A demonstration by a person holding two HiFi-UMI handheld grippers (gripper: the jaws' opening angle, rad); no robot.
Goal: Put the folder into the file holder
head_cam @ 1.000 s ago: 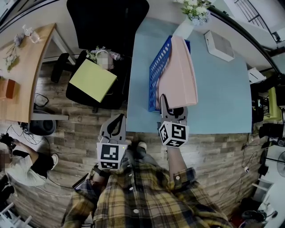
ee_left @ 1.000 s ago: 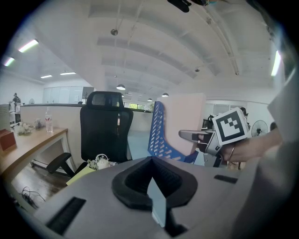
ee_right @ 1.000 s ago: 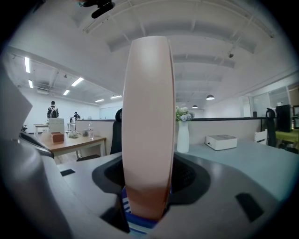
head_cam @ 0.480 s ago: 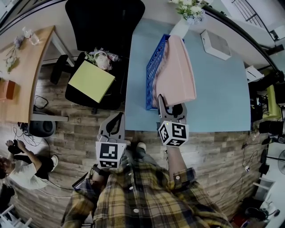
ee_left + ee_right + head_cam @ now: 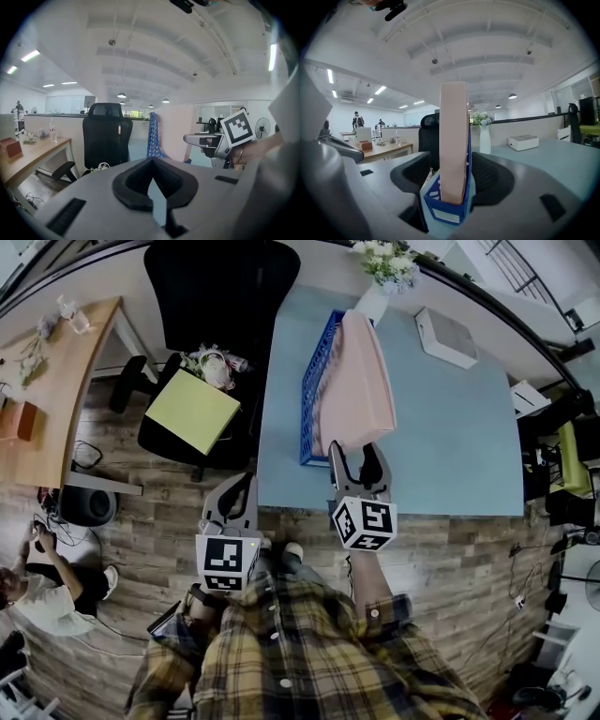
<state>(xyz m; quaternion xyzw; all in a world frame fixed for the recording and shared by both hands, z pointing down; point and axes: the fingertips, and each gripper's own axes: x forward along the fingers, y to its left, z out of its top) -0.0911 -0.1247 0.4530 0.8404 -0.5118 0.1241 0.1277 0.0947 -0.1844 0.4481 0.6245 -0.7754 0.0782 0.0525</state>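
Now the left gripper (image 5: 247, 480) hangs empty, jaws together. Inside the blue mesh file holder (image 5: 315, 381) stands the flat pink folder (image 5: 361, 381). On the right gripper (image 5: 356, 448) the jaws have just been opening and are spread wide about the folder's near end.

No word, number or brand can be read. The white label (image 5: 445, 216) on the near end of the file holder (image 5: 461, 197) is blurred. The left hand-held gripper (image 5: 247, 480) and right hand-held gripper (image 5: 354, 448) carry only black-and-white square markers (image 5: 366, 521).
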